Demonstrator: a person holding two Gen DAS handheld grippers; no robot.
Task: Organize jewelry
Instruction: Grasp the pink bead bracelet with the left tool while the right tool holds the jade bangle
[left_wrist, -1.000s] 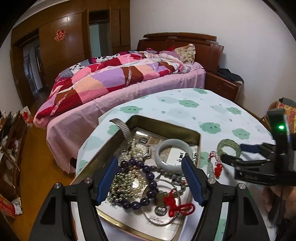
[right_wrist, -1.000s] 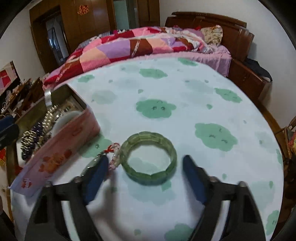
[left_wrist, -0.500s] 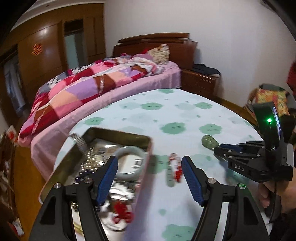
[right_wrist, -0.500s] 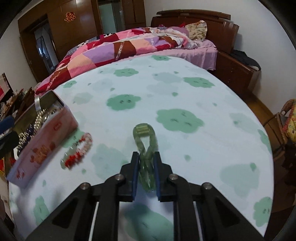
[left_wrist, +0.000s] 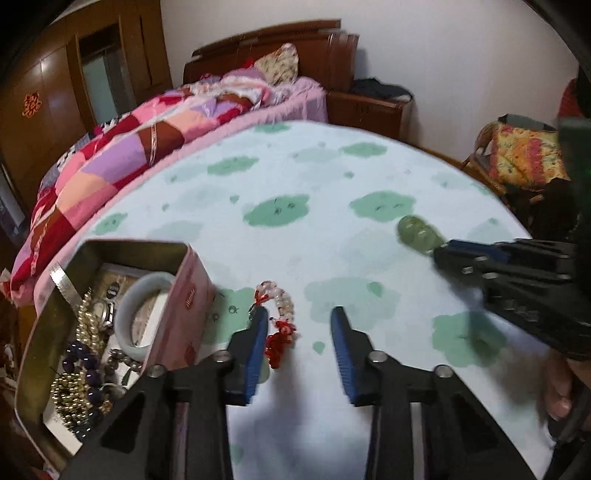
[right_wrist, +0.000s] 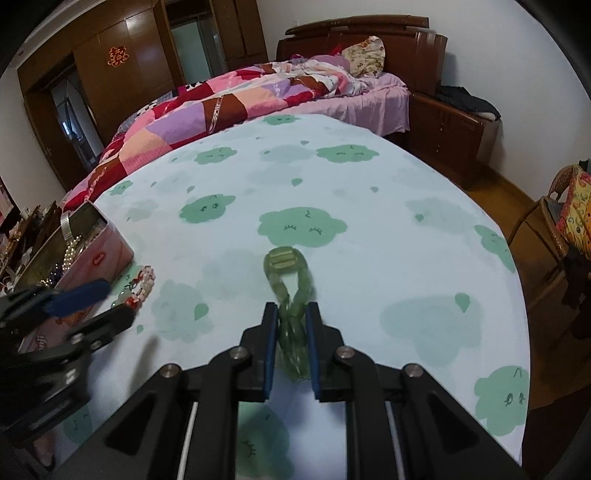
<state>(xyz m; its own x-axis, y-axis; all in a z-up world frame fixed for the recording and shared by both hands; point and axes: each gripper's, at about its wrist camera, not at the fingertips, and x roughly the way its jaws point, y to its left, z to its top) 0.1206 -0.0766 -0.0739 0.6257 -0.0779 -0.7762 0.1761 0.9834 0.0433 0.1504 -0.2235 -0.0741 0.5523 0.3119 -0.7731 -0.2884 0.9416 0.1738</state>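
On the cloud-print tablecloth (right_wrist: 369, 192), the biggest change was at the right gripper (right_wrist: 291, 334). A second earlier its fingers stood wide apart around the green bracelet (right_wrist: 290, 291), which lay flat as an open ring; half a second later they had pressed in on it, and now they pinched it so that the band was squeezed into a narrow loop sticking out ahead of the tips. In the left wrist view the same bracelet (left_wrist: 419, 230) appeared raised off the cloth, though blur made that uncertain. By my judgement, the pick-up was done and the carry to the tin was what remained.

The left gripper (left_wrist: 298, 349) had swung away from above the tin (left_wrist: 184, 314) and now hovered with fingers spread over the red-and-white beaded bracelet (left_wrist: 280, 314), which lay on the cloth just beside the tin's pink wall. It looked set to take that piece next.

The tin sat open at the table's left edge. Inside lay a pale bangle (left_wrist: 142, 314), gold bead strands (left_wrist: 72, 397), dark purple beads (left_wrist: 79, 356) and a watch with a metal strap (left_wrist: 105, 315), all loosely tangled.
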